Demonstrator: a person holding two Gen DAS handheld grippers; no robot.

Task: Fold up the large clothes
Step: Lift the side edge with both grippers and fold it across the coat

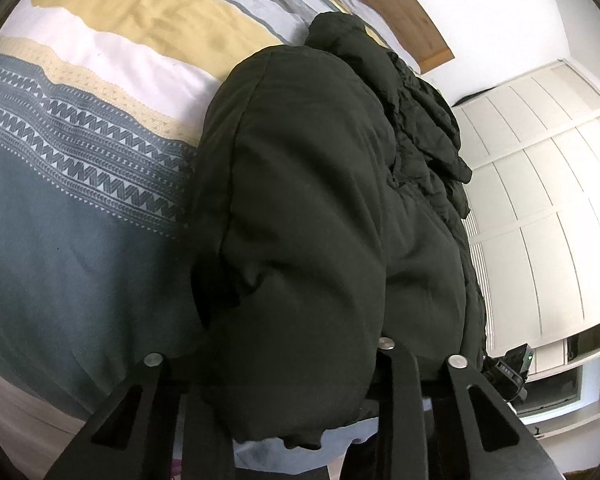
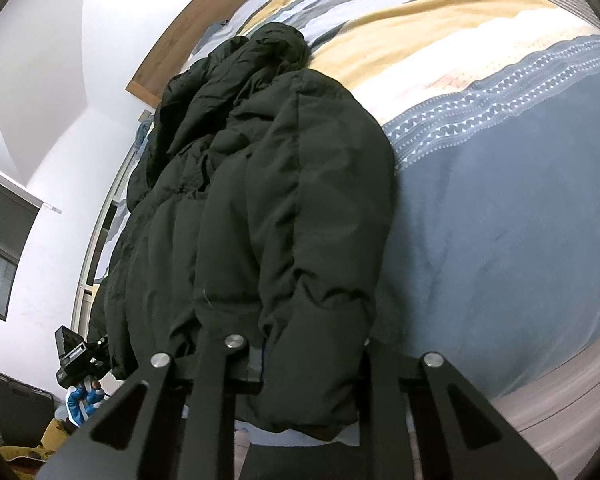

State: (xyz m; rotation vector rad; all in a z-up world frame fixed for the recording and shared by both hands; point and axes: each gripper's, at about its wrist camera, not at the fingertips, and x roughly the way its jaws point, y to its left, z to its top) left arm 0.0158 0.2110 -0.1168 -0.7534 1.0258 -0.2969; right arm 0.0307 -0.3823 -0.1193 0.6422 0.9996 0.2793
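A large dark green puffer jacket (image 1: 300, 208) lies lengthwise on the bed, its hood at the far end. My left gripper (image 1: 300, 392) is shut on the jacket's near hem, and the padded fabric bulges between and over its fingers. In the right wrist view the same jacket (image 2: 268, 208) fills the middle. My right gripper (image 2: 300, 376) is shut on the near hem too. The fingertips of both grippers are hidden in the fabric. The right gripper with its camera (image 1: 512, 364) shows at the right edge of the left view. The left gripper (image 2: 76, 356), held by a blue-gloved hand, shows low left in the right view.
The bed has a striped duvet (image 1: 80, 128) in grey-blue, white and yellow. A wooden headboard (image 1: 404, 12) is at the far end. White panelled wardrobe doors (image 1: 540, 184) stand beside the bed. The bed's near edge and pale floor (image 2: 560, 412) are below.
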